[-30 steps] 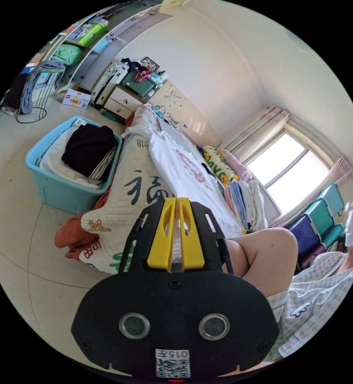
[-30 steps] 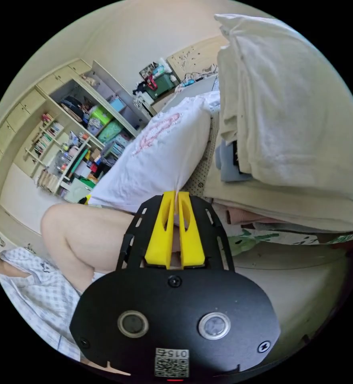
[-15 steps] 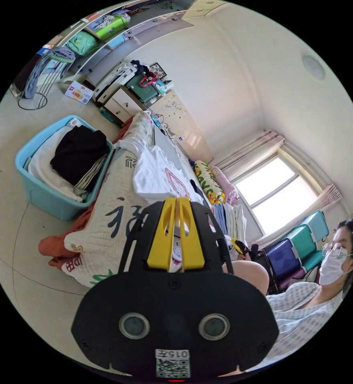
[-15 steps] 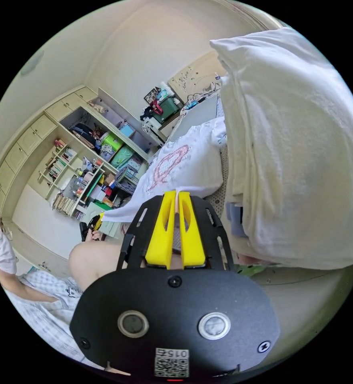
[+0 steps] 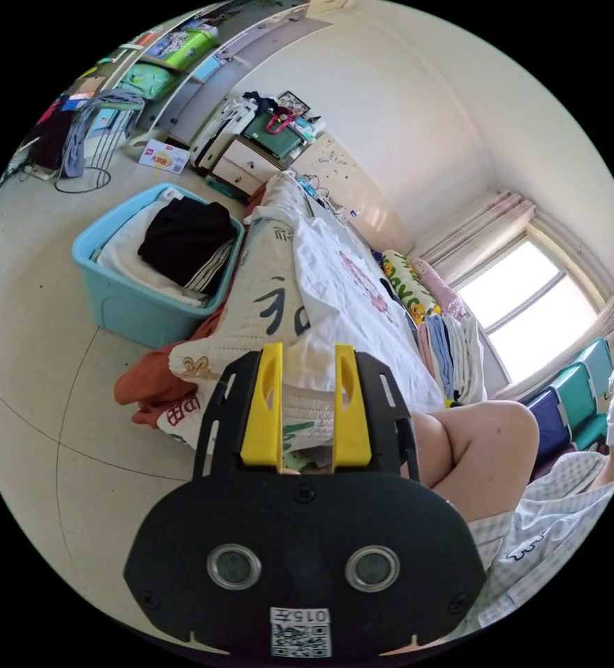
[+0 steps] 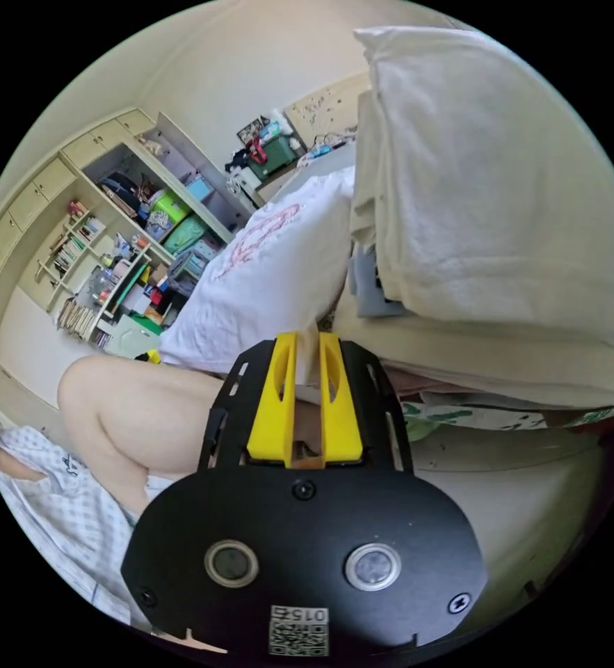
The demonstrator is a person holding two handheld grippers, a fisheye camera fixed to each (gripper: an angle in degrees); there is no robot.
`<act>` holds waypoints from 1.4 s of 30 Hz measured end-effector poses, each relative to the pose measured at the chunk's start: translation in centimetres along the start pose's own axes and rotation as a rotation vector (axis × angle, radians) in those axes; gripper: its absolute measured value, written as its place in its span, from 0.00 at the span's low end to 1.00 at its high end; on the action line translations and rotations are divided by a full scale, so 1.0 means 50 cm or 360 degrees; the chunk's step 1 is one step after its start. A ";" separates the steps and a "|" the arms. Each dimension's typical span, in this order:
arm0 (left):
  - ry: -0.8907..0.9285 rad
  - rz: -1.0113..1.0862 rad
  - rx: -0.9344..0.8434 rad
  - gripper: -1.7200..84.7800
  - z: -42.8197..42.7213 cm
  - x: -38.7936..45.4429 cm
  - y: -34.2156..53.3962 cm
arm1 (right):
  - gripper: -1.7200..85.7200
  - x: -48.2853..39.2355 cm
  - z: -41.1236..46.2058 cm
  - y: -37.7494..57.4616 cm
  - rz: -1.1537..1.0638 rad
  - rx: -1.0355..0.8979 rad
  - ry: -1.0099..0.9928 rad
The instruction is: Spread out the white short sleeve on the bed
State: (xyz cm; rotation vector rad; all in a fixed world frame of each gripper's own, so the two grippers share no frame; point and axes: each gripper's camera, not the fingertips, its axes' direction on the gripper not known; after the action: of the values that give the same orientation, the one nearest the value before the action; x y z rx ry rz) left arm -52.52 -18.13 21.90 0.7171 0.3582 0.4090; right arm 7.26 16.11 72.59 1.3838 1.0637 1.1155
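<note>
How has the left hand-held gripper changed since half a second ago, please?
Yes: the left hand-held gripper has opened. Its jaws, earlier shut on the white short sleeve, now stand apart over the bed edge.

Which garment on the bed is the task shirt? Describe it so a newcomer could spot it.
Start at the bed with its cream quilt bearing dark brush characters. The white short sleeve lies spread flat along the top, beside the stack of folded cloths. It alone carries a pink print on its front.
</note>
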 end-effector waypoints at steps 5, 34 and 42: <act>0.0054 0.0116 -0.0120 0.02 0.003 0.043 -0.010 | 0.03 0.001 -0.005 -0.047 -0.0055 -0.0138 -0.0022; -0.0146 0.0006 0.0169 0.02 -0.116 0.182 0.192 | 0.01 -0.484 -0.999 0.201 -0.0121 0.1873 -0.0935; 0.0100 -0.0088 0.0412 0.01 -0.217 0.204 0.239 | 0.01 -0.614 -1.129 0.365 -0.0119 0.2409 -0.1094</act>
State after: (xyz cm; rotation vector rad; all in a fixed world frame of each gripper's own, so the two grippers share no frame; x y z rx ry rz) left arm -51.39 0.90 20.78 0.9455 0.4951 0.3366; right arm -53.13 -5.65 91.08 2.5221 1.3907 -0.5225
